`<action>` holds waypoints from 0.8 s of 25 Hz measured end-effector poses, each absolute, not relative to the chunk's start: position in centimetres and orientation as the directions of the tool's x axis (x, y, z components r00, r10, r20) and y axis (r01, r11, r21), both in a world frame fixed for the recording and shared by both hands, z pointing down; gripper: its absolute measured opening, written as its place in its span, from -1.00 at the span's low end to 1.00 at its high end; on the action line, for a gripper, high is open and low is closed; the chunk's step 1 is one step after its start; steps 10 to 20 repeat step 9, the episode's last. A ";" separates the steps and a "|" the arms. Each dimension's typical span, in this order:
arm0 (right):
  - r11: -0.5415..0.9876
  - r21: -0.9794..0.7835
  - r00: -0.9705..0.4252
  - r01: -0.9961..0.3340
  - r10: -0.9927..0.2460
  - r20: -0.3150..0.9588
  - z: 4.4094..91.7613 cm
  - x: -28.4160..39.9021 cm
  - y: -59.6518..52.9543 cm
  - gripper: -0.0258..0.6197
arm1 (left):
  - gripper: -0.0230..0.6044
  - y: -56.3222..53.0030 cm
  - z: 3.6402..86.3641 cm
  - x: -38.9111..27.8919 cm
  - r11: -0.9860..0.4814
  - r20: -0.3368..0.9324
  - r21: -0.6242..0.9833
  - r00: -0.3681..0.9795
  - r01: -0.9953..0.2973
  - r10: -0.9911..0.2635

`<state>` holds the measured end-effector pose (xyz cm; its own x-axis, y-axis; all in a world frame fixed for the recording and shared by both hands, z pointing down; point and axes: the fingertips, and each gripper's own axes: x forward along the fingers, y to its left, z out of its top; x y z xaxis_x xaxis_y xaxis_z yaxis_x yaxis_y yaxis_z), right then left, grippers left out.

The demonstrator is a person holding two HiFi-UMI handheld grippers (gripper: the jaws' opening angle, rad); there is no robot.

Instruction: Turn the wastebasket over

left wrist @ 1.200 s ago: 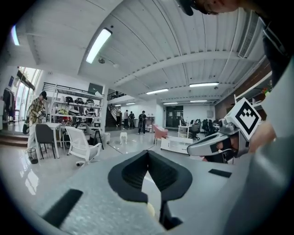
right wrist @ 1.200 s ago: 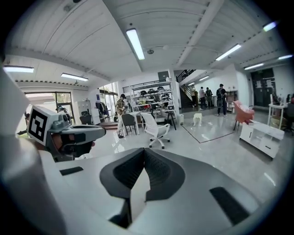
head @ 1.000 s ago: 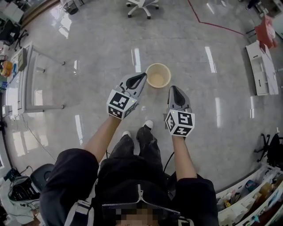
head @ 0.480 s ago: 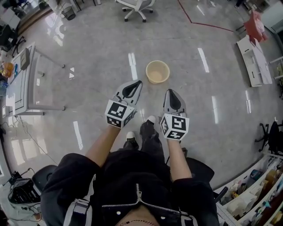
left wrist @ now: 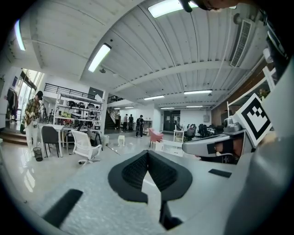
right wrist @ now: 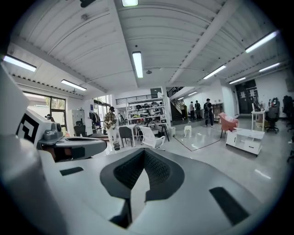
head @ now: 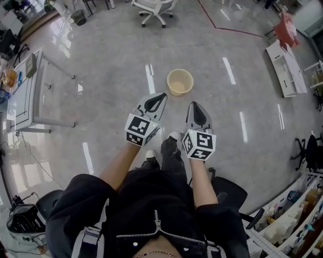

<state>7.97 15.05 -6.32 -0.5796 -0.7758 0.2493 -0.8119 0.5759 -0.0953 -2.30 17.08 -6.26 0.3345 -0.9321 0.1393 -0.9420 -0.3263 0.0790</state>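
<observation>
The left hand-held gripper [head: 163, 95] and the right hand-held gripper [head: 194, 105] are drawing back from the wastebasket [head: 180, 81]. A second ago the left one's tip was lying right at the rim and the right one's tip just below it. Now a stretch of bare floor is showing between both tips and the basket. The basket is standing upright as before, its open mouth facing up.

It is sitting on a glossy grey floor [head: 116, 55] that is reflecting long streaks of ceiling light. In the head view a white swivel chair [head: 155, 9] is standing beyond the basket at the top. A thin red line [head: 224, 27] is running across the floor to the chair's right. A white surface on thin legs [head: 30, 88] is standing at the left edge, and a low white cabinet [head: 285, 68] is lying off to the right. The gripper views are looking across a wide hall with a ribbed ceiling, strip lights, shelving and several people standing far off.

The left hand-held gripper is pointing toward the basket's near left side, its jaws pressing together with nothing between them. The right hand-held gripper is hovering beside it, its jaws likewise meeting and empty. The basket is lying ahead of both tips, apart from them and slightly closer to the left one. The person's shoes [head: 172, 136] are showing on the floor between the two grippers.
</observation>
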 end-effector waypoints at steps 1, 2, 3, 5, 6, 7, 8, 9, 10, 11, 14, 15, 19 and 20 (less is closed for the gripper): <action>0.574 -0.097 -0.578 -0.813 -0.777 0.250 -6.3 8.0 15.4 -0.89 | -0.91 17.4 -6.1 -2.2 -0.328 0.144 0.080 0.337 -0.941 -0.930; 0.573 -0.097 -0.577 -0.814 -0.778 0.249 -6.4 8.0 15.6 -0.89 | -0.91 17.6 -6.1 -2.2 -0.330 0.146 0.080 0.339 -0.940 -0.929; 0.572 -0.096 -0.577 -0.814 -0.779 0.247 -6.5 7.8 15.8 -0.90 | -0.91 17.8 -6.2 -2.2 -0.332 0.146 0.079 0.340 -0.940 -0.929; 0.575 -0.091 -0.578 -0.813 -0.779 0.244 -6.8 7.5 16.2 -0.89 | -0.91 18.3 -6.4 -2.2 -0.337 0.143 0.073 0.345 -0.939 -0.928; 0.576 -0.087 -0.579 -0.812 -0.779 0.242 -7.0 7.4 16.3 -0.89 | -0.91 18.5 -6.6 -2.2 -0.340 0.140 0.071 0.346 -0.938 -0.928; 0.578 -0.083 -0.580 -0.812 -0.779 0.239 -7.2 7.3 16.3 -0.89 | -0.91 18.5 -6.8 -2.2 -0.340 0.135 0.070 0.347 -0.938 -0.928; 0.580 -0.079 -0.581 -0.810 -0.779 0.235 -7.5 7.3 16.3 -0.89 | -0.91 18.6 -7.1 -2.2 -0.340 0.129 0.071 0.347 -0.938 -0.929; 0.582 -0.075 -0.582 -0.809 -0.779 0.231 -7.8 7.2 16.3 -0.89 | -0.91 18.6 -7.4 -2.2 -0.340 0.122 0.071 0.346 -0.938 -0.930; 0.582 -0.075 -0.582 -0.809 -0.779 0.231 -7.8 7.2 16.3 -0.89 | -0.91 18.6 -7.4 -2.2 -0.340 0.122 0.071 0.346 -0.938 -0.930; 0.582 -0.075 -0.582 -0.809 -0.779 0.231 -7.8 7.2 16.3 -0.89 | -0.91 18.6 -7.4 -2.2 -0.340 0.122 0.071 0.346 -0.938 -0.930; 0.582 -0.075 -0.582 -0.809 -0.779 0.231 -7.8 7.2 16.3 -0.89 | -0.91 18.6 -7.4 -2.2 -0.340 0.122 0.071 0.346 -0.938 -0.930; 0.582 -0.075 -0.582 -0.809 -0.779 0.231 -7.8 7.2 16.3 -0.89 | -0.91 18.6 -7.4 -2.2 -0.340 0.122 0.071 0.346 -0.938 -0.930; 0.582 -0.075 -0.582 -0.809 -0.779 0.231 -7.8 7.2 16.3 -0.89 | -0.91 18.6 -7.4 -2.2 -0.340 0.122 0.071 0.346 -0.938 -0.930; 0.582 -0.075 -0.582 -0.809 -0.779 0.231 -7.8 7.2 16.3 -0.89 | -0.91 18.6 -7.4 -2.2 -0.340 0.122 0.071 0.346 -0.938 -0.930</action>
